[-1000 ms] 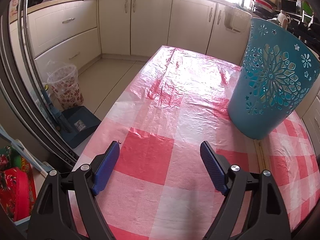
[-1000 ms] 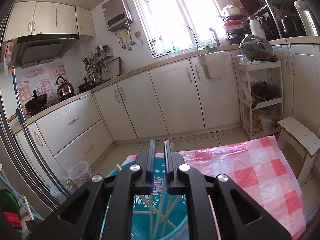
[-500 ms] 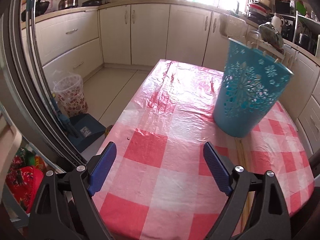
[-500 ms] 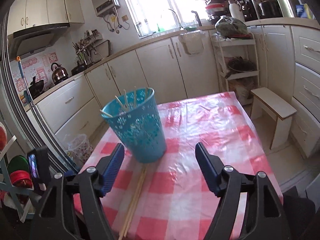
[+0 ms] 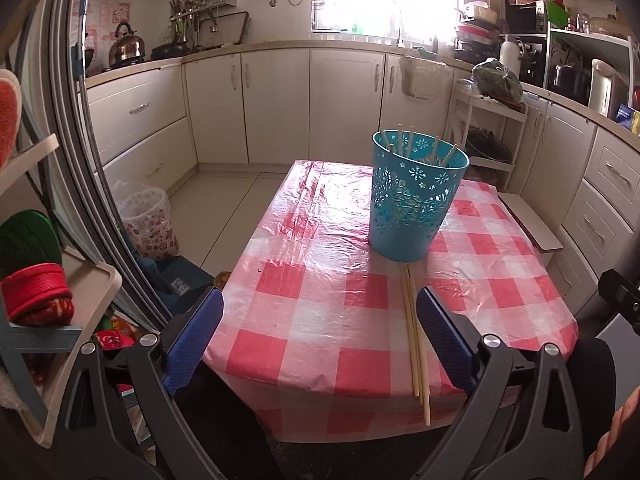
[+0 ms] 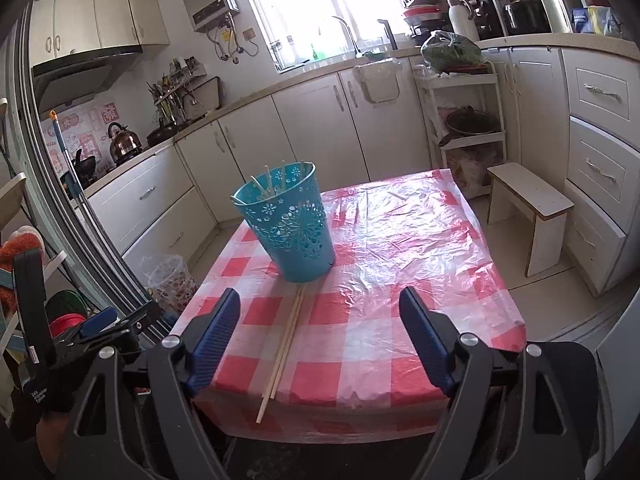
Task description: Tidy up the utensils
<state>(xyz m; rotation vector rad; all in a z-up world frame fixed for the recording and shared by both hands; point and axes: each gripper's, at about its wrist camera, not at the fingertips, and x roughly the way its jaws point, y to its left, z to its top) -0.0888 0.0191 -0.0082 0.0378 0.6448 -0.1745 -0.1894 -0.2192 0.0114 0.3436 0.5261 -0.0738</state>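
Note:
A teal perforated basket (image 5: 412, 200) (image 6: 290, 226) stands upright on the red-and-white checked table (image 5: 320, 320) (image 6: 400, 280), with several pale chopsticks (image 5: 400, 140) (image 6: 276, 184) sticking out of its top. A bundle of long chopsticks (image 5: 416, 344) (image 6: 284, 344) lies on the cloth from the basket's foot to the near table edge. My left gripper (image 5: 316, 332) hangs back from the near edge, its jaws opening with nothing between them. My right gripper (image 6: 320, 340) is also back from the table, its jaws opening and empty. The left gripper shows at the left (image 6: 108, 320) in the right wrist view.
A patterned waste bin (image 5: 148, 220) (image 6: 170, 282) stands on the floor left of the table. A small white stool (image 6: 532, 216) (image 5: 528, 220) stands to the right. Cream cabinets (image 5: 280, 100) line the walls. A shelf rack (image 5: 44, 280) with red and green items is close on the left.
Both grippers have pulled back from the table toward its near edge, the left one rising. The right gripper, shut above the basket a second ago, has opened wide. The basket now looks smaller and farther.

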